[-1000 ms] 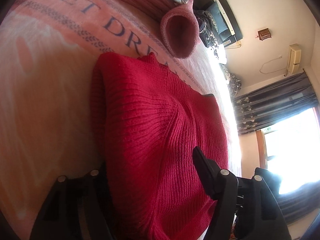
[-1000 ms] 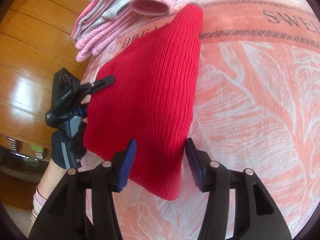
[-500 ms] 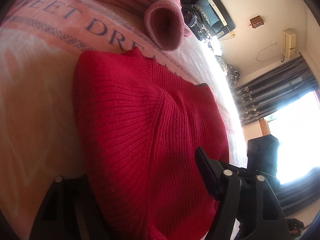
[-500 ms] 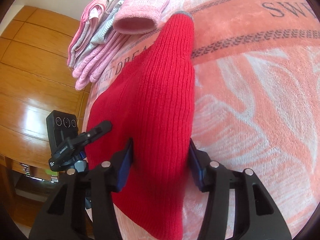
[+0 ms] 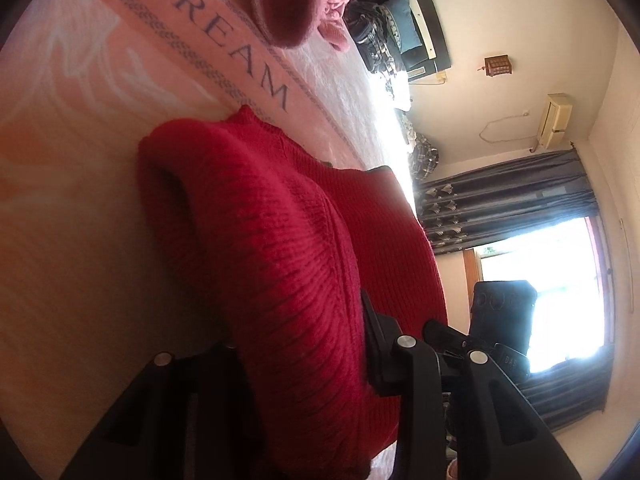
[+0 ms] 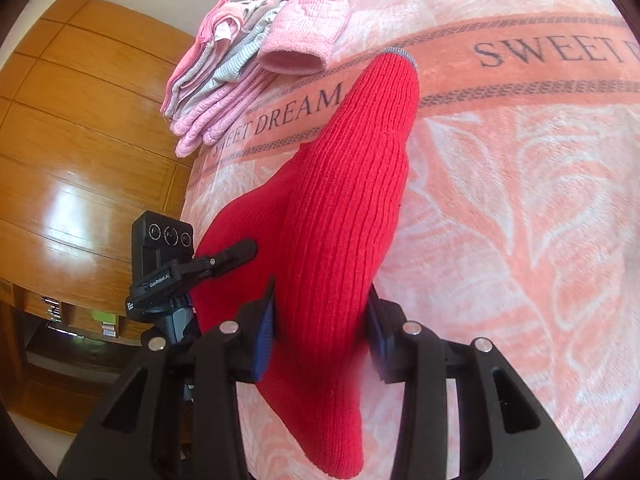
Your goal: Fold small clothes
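Lifted since the earlier frame, the red knit garment (image 6: pixel 340 216) hangs clamped in both the right gripper (image 6: pixel 320 336) and left gripper (image 5: pixel 296 344), long axis running away toward the bedspread's (image 6: pixel 520 200) far lettering.

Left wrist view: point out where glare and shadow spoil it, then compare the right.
Left wrist: window blown out white, washing the bed edge; sweater dark near the fingers. Right wrist: evenly lit, only a sheen on the wardrobe; both bend at the rim.
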Demonstrator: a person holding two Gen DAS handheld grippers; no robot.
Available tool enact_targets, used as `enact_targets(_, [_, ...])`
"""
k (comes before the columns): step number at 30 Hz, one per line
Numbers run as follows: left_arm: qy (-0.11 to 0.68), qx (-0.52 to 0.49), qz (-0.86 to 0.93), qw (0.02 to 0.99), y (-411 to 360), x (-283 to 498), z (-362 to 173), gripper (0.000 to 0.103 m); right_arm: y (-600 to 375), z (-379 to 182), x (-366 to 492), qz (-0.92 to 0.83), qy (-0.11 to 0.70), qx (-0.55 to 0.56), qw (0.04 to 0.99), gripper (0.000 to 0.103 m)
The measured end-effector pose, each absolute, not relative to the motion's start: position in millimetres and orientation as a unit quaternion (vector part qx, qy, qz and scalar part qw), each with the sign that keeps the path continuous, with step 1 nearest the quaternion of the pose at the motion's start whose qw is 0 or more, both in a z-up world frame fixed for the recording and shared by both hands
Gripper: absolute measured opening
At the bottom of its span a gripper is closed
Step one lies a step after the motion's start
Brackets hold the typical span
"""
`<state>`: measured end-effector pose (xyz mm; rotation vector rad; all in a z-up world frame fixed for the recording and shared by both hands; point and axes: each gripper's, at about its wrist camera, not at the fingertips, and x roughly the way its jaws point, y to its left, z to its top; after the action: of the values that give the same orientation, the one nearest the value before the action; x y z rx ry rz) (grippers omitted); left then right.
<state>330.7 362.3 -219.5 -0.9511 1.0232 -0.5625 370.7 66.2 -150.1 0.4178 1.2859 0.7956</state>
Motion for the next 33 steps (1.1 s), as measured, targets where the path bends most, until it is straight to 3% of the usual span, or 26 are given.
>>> enact_targets(5, [0.488,-0.408,-0.267,0.724,313.4,299.7,-218.9,0.035,12.9,-151.5,334.5,0.345,0.592,0.182,0.705,0.038])
enact_targets(14, [0.496,-0.311,-0.271,0.764,281.1,281.6,-245.0,0.04,-20.1,-217.8,312.2,0.32,0.61,0.194,0.699,0.043])
enact_targets(23, [0.507,-0.288,-0.243,0.775,286.2,254.1,-215.9,0.05,-50.5,-209.2,287.4,0.34,0.59,0.203,0.704,0.064])
enact_targets(33, [0.497,-0.206,-0.2,0.819,262.7,166.7,-194.0,0.055,-55.8,-219.4,233.5,0.357,0.593,0.183,0.699,0.064])
